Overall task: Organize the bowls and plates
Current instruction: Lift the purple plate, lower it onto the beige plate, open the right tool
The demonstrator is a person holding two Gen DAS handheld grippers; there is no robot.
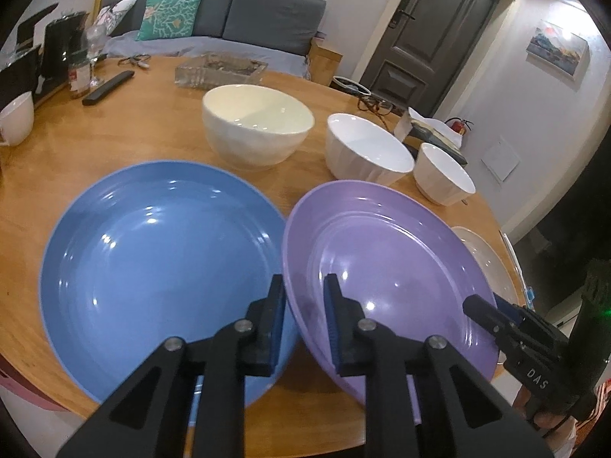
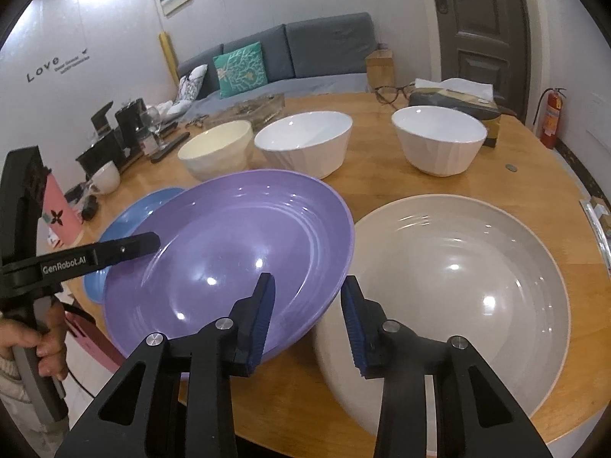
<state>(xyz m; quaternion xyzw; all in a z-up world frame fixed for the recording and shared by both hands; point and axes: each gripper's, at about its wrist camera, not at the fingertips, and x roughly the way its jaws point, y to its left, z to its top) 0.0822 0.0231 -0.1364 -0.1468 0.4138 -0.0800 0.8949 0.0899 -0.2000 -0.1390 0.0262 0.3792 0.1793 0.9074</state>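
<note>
My left gripper [image 1: 304, 294] is shut on the near left rim of the purple plate [image 1: 389, 267], which is tilted and lifted, its left edge over the blue plate [image 1: 160, 267]. In the right wrist view the purple plate [image 2: 236, 252] tilts up between the blue plate [image 2: 126, 221] and the beige plate [image 2: 458, 297]. My right gripper [image 2: 307, 297] is open, one finger over the purple plate's right rim, one finger over the beige plate. A cream bowl [image 1: 256, 122] and two white bowls [image 1: 366, 152] [image 1: 443, 175] stand behind.
The round wooden table [image 1: 152, 114] carries a remote [image 1: 109, 87], a jar [image 1: 78, 76], a mug [image 1: 17, 118], a glass tray [image 1: 219, 70], glasses [image 1: 376, 106] and a tissue box [image 2: 454, 108]. The table's near edge is close below the plates.
</note>
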